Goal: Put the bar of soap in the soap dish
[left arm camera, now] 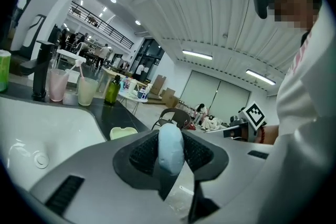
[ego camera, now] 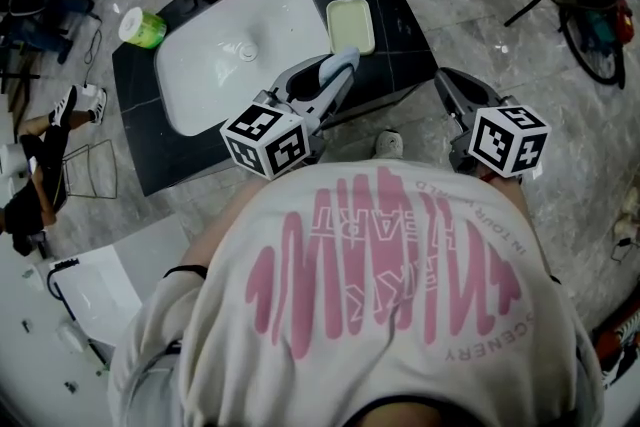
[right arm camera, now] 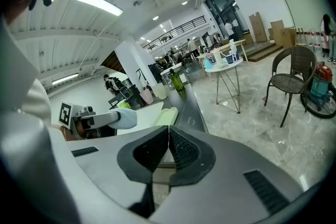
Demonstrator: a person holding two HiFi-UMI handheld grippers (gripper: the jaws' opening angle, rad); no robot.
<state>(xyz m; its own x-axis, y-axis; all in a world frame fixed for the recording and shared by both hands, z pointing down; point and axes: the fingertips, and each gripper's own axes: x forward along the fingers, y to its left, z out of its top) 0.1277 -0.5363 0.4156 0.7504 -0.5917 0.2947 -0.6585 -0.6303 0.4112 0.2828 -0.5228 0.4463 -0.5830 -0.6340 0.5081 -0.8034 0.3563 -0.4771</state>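
Nearest the person, the right gripper (right arm camera: 167,145) hangs off the counter's (ego camera: 400,25) front corner, over the floor, its 2 pads pressed together with nothing between them. The left gripper (left arm camera: 170,159) reaches further forward over the counter edge, its jaws partway apart and clamped on the pale blue bar of soap (left arm camera: 170,136), which stands on edge between the pads with its narrow face toward the camera. The soap is thus in the air, not yet over its target. Just beyond the left gripper's tip lies the pale green soap dish (ego camera: 350,25), empty, flat on the black counter beside the white sink's (ego camera: 215,65) right rim. Its long axis runs away from the person, roughly in line with the left gripper. From the left gripper view the dish sits lower than the soap and to its left. So I judge the left gripper the 1 to finish: carry forward and down, then release.
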